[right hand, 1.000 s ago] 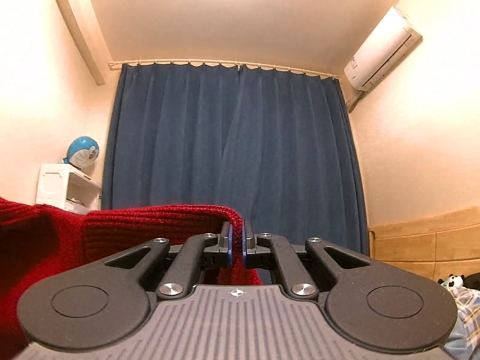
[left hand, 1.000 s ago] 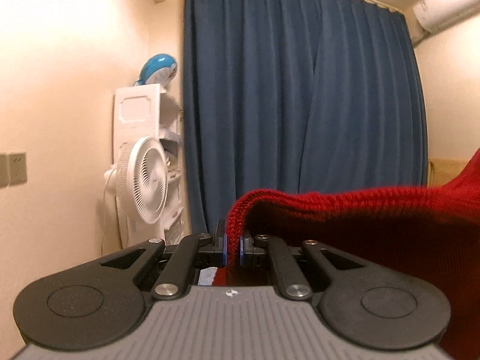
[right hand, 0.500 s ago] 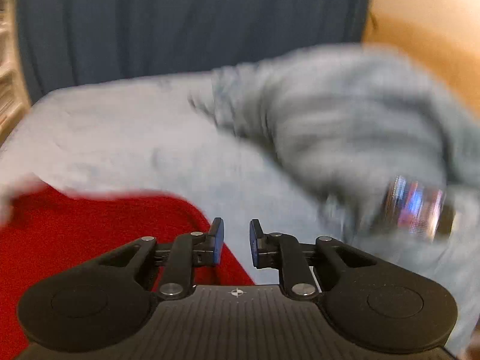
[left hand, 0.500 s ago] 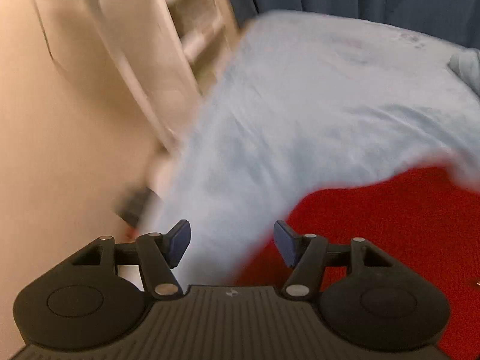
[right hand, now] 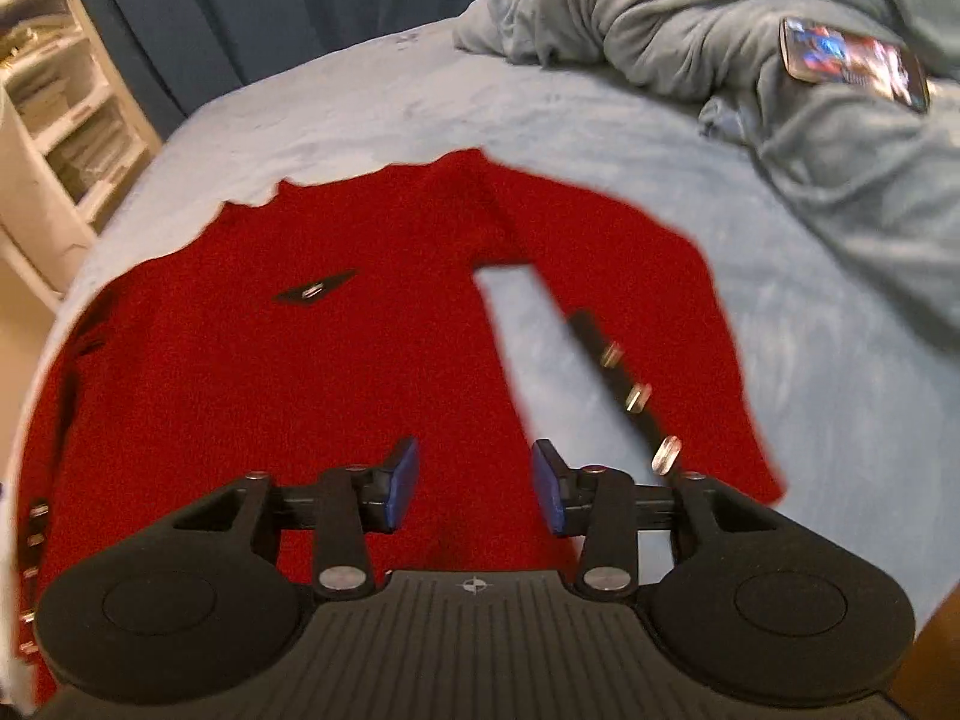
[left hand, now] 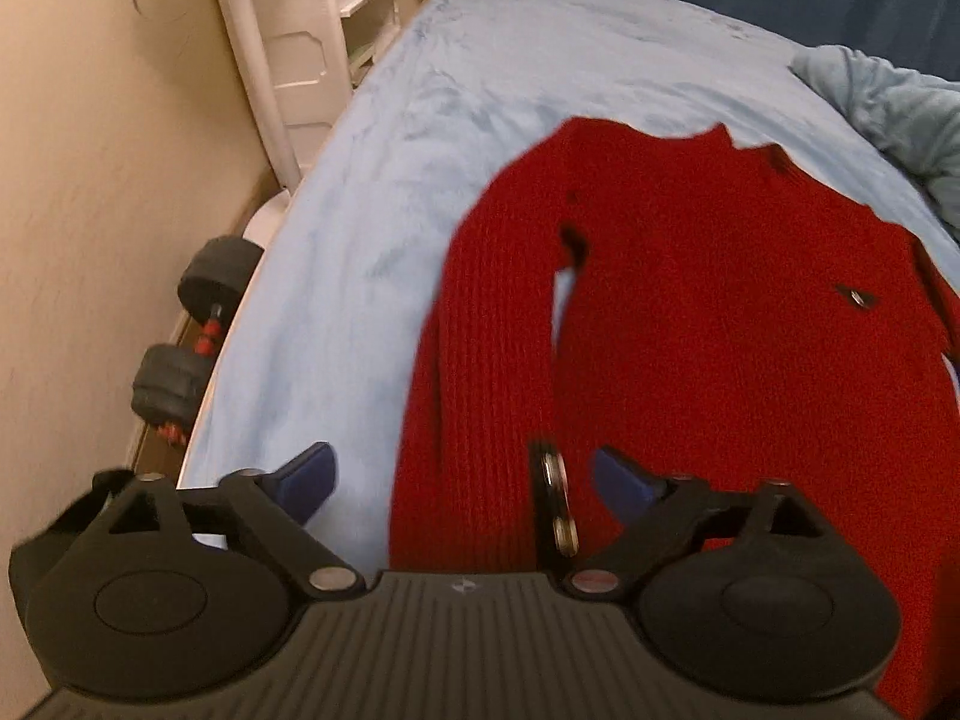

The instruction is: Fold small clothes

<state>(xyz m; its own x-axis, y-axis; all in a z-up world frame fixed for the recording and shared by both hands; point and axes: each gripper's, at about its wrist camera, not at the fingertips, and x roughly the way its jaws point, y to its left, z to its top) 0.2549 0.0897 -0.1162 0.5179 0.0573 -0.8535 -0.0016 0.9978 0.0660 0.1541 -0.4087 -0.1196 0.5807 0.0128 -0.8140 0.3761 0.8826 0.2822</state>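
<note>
Left gripper (left hand: 462,480): pitched downward, its blue-padded fingers (left hand: 309,474) spread to full width at roughly 9 and 3 o'clock in its own view; the jaws had just been opening and gripped nothing. Right gripper (right hand: 474,483): likewise pitched downward, its fingers (right hand: 402,480) parted to a moderate gap, narrower than the left pair; these jaws had also just been opening, with nothing pinched between the pads.

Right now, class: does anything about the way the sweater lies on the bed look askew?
Yes. The red sweater lies mostly flat on the blue bed, but its sleeve splays outward, leaving a wedge of sheet showing. The far hem edge looks wavy, not straight.
</note>
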